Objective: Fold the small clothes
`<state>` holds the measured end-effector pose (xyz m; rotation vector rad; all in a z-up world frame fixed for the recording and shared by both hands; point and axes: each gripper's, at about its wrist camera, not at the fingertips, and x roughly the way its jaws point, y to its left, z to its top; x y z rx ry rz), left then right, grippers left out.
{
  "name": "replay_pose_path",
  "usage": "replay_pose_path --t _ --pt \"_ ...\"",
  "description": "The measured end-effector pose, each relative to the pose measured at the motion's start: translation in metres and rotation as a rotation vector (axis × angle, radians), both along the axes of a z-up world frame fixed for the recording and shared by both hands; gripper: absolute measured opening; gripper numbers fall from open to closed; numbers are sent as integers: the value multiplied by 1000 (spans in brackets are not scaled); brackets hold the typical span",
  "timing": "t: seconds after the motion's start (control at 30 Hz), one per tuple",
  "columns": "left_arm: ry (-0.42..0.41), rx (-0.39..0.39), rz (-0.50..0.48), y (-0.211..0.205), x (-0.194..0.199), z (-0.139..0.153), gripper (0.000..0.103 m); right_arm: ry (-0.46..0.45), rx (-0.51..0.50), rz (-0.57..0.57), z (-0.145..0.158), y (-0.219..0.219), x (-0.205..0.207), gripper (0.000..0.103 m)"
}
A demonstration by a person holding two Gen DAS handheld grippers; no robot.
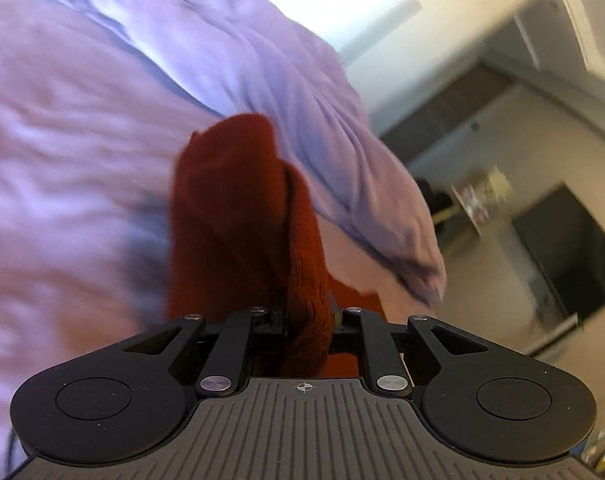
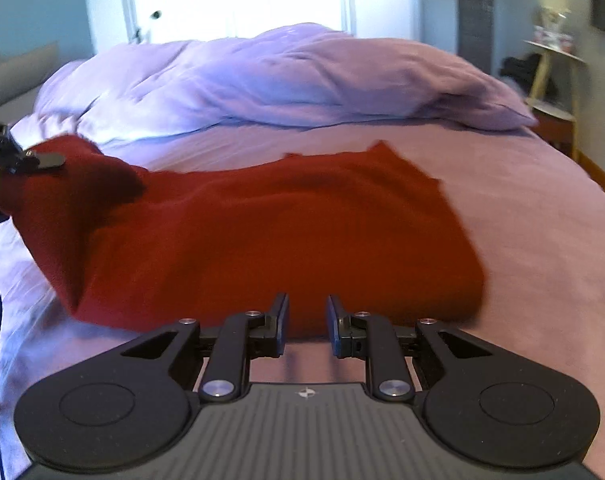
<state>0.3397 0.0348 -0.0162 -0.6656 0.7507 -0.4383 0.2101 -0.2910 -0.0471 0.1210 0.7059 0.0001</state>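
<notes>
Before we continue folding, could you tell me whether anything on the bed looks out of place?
The red garment lies uneven: its left corner is lifted by the left gripper, bunching there. Behind it, the lilac duvet sits rumpled.

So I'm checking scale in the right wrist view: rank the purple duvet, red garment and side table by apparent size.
1. Red garment and purple duvet: alike, and the garment lies nearer, so unranked.
2. Side table: smallest, though farthest.

A red garment [image 2: 262,236] is lying spread across the lilac bed sheet [image 2: 522,208], its left corner being lifted by the left gripper [image 2: 42,160], while the right gripper [image 2: 307,326] is hovering at its near edge, jaws slightly parted around nothing, a rumpled duvet [image 2: 282,80] behind.
</notes>
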Motion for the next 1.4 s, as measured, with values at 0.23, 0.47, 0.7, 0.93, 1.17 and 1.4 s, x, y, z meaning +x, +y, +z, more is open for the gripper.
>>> replay_pose_path --t 0.23,0.47,0.7,0.93,1.17,1.4 --pt "97 159 -76 -91 4 -50 16 13 18 -73 -5 -36 -8 20" --pt "8 228 -72 -84 -30 -20 25 54 30 -86 -11 -49 -17 22" --pt "-17 196 119 -21 -62 14 31 -27 59 -27 13 -31 -3 22" --pt "134 238 158 1 -44 -16 31 -125 99 203 41 41 37 22" --pt "155 337 91 -19 -32 -39 31 61 58 221 -23 47 70 21" --pt "154 350 99 -22 -32 -41 31 47 240 160 10 -2 79 64"
